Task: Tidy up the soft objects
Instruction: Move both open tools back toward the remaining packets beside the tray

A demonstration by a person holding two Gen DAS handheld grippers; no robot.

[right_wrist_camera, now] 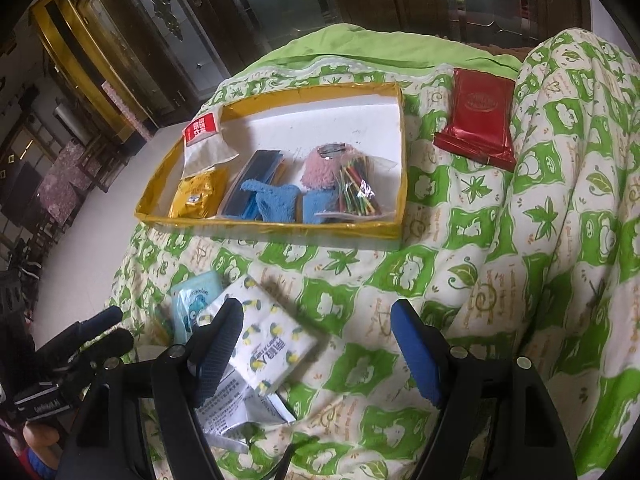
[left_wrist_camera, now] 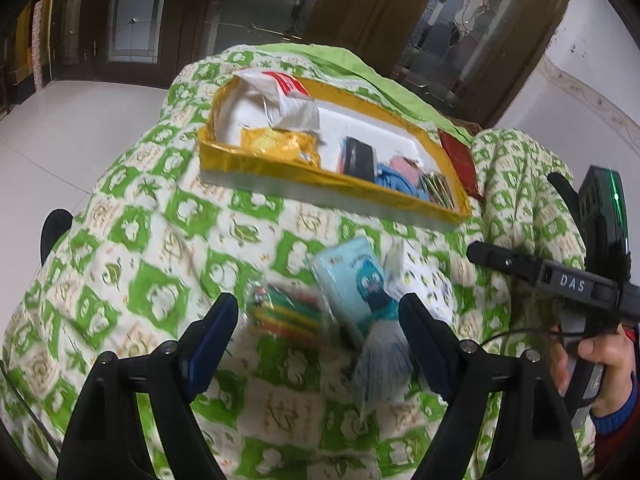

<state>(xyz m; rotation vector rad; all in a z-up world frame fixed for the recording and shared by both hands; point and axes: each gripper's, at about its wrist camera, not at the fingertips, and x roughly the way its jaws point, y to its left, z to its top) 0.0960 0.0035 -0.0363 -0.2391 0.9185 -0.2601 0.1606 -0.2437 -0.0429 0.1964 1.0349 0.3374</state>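
Observation:
A gold-edged tray (left_wrist_camera: 256,162) (right_wrist_camera: 276,230) sits on a green-and-white quilt and holds a yellow packet (right_wrist_camera: 196,194), blue and pink fuzzy cloths (right_wrist_camera: 280,200), a dark blue pack and a bag of coloured sticks (right_wrist_camera: 356,192). In front of it lie a light blue tissue pack (left_wrist_camera: 352,280) (right_wrist_camera: 192,300), a lemon-print tissue pack (right_wrist_camera: 272,340) and a bag of coloured strips (left_wrist_camera: 288,312). My left gripper (left_wrist_camera: 320,340) is open just above the blue pack and the strips. My right gripper (right_wrist_camera: 316,344) is open over the lemon pack.
A red foil packet (right_wrist_camera: 480,120) lies on the quilt right of the tray. A printed silver wrapper (right_wrist_camera: 236,408) lies under the lemon pack. The quilt bulges high at the right (right_wrist_camera: 580,160). Dark wooden glass doors stand behind, and pale floor lies to the left.

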